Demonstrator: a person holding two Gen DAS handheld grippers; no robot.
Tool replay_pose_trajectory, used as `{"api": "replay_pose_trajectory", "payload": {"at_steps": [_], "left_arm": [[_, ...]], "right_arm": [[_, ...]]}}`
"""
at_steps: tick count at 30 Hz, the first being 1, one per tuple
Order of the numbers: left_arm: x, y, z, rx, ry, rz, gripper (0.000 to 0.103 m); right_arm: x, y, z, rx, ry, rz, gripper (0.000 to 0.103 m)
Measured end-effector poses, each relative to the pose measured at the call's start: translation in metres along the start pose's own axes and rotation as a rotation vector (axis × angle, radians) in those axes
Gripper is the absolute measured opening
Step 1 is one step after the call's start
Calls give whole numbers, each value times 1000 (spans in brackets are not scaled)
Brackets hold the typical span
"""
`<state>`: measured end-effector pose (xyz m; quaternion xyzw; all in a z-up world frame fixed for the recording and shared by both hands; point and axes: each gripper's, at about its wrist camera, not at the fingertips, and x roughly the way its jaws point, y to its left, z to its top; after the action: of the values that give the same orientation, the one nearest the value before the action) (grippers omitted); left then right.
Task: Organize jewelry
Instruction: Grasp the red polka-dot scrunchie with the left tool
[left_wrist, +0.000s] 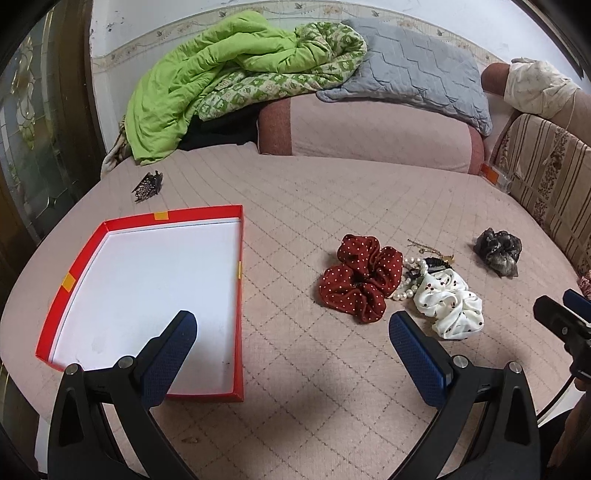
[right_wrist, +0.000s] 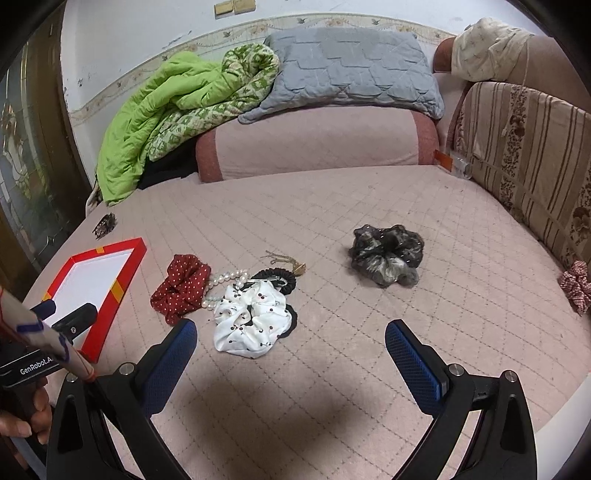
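Far left on the pink quilted bed, a dark hair claw (left_wrist: 147, 186) lies just beyond the shallow red box (left_wrist: 236, 306), its white floor bare. The left gripper (left_wrist: 291, 343) hovers over the box's right edge, tongs wide apart, holding nothing. Next comes the heap: a red dotted scrunchie (left_wrist: 360, 282), a pearl bracelet (left_wrist: 408, 286), a gold chain (right_wrist: 284, 260) and a white cherry-print scrunchie (right_wrist: 251, 317). The right gripper (right_wrist: 291, 343) hangs spread and empty near it. Further right sits a dark grey scrunchie (right_wrist: 386, 254), well apart.

Scrunchies (right_wrist: 251, 317), pearls (right_wrist: 225, 278), perhaps chain, beside red box (left_wrist: 147, 218).
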<state>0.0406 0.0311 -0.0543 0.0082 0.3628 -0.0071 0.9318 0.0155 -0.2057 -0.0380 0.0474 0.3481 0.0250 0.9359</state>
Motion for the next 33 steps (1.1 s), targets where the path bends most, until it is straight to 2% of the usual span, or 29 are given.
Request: {"api": "replay_pose_trajectory", "payload": {"at_steps": [3,6,10,11,13,19,21,22,23,25,26,28,31,33], "left_arm": [[7,-3,2,7,13,-12,103],[20,-8,9,6,45,-61,103],[52,-14,24,-18,132,-141,103],[60,-16,28,-25,147,-156,99],[74,-22,34,-20,161,-161,95],[129,-33,50,-22,272,-149,85],[142,-38,50,-7,299,-158,73],[148,-41,47,0,318,-166,50],[152,-42,46,1,331,-178,37],[153,-44,44,14,317,-177,29],[150,-46,43,24,304,-183,22],[139,-49,42,34,275,-197,16],[118,-48,43,50,210,-220,13],[100,-41,45,24,173,-253,13]], "right_arm": [[8,3,0,-11,13,11,103],[17,3,-2,-9,29,21,103],[27,-3,-4,20,50,30,103],[29,-5,-5,27,54,31,103],[33,-9,-6,46,62,35,103],[37,-12,-7,65,74,60,103],[38,-10,-7,61,77,70,103],[39,-9,-7,60,78,73,103],[40,-8,-7,58,80,78,103],[41,-8,-7,57,83,83,103],[42,-8,-7,57,83,84,103],[43,-8,-6,57,84,88,103],[46,-5,-7,49,92,102,103],[48,-1,-7,36,96,113,103]]}}
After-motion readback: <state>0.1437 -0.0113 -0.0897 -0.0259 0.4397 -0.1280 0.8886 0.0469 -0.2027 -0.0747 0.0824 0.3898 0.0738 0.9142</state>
